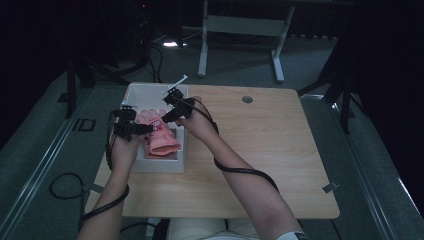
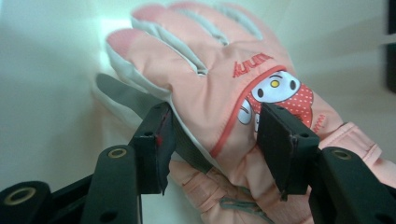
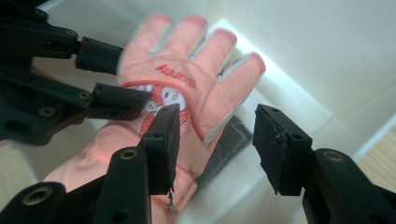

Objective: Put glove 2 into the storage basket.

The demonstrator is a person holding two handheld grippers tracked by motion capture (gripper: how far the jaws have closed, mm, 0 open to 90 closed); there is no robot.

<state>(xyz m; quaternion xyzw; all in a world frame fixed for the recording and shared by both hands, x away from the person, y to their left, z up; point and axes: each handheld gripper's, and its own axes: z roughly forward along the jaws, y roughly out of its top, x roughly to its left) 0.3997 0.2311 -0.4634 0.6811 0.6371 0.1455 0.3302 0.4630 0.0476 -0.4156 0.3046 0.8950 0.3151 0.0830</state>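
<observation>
The pink glove (image 2: 219, 93) lies flat in the white tray (image 1: 165, 162) at the left part of the table (image 1: 260, 150), its cartoon patch facing up, fingertips toward the far wall of the tray and the cuff toward the person. A second pink glove seems to lie under it, with a grey palm edge showing at its side.

The left gripper (image 2: 215, 140) straddles the wrist part of the glove; its 2 fingers (image 2: 156, 140) stand apart on either side and do not seem to press on the fabric, so the grip looks released. The right gripper (image 3: 215, 140) hangs above the thumb-side edge with its fingers (image 3: 163, 140) spread and nothing between them.

The step in hand reads as letting go after laying the glove in the tray. To do it well, I would spread both pairs fully before moving, then lift straight up, so that no pad drags on the cloth and pulls the glove askew. The left one sits lowest and nearest the seam, so it carries the greater risk of snagging; it should clear the cuff first.
</observation>
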